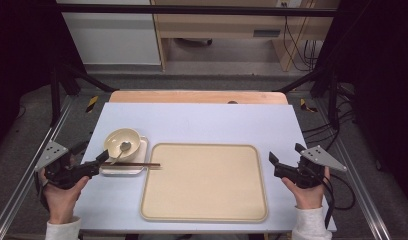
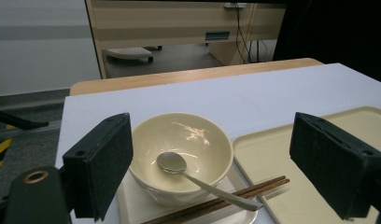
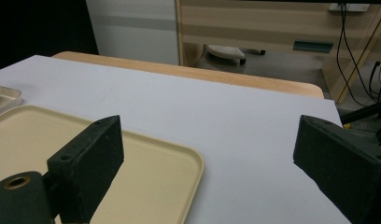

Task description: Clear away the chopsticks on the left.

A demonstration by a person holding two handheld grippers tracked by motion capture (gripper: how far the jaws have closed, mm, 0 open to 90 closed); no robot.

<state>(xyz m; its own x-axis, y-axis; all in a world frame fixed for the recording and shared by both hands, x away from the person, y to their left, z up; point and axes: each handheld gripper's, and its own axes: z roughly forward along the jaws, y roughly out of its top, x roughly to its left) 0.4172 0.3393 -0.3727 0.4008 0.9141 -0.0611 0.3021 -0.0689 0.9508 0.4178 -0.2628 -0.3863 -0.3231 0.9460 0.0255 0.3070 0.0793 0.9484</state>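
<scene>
The left tongs (image 1: pixel 101 159) stood wide apart with nothing between them, just beside the small plate (image 1: pixel 137 170) at the desk's (image 1: pixel 202 122) left side. On that plate sat the bowl (image 1: pixel 123 142) with a spoon (image 1: pixel 123 148) in it, and chopsticks (image 1: pixel 137 164) lay across the plate's near edge, their tips reaching onto the tray (image 1: pixel 204 182). The right tongs (image 1: pixel 284 159) were likewise apart and empty, right of the tray.
</scene>
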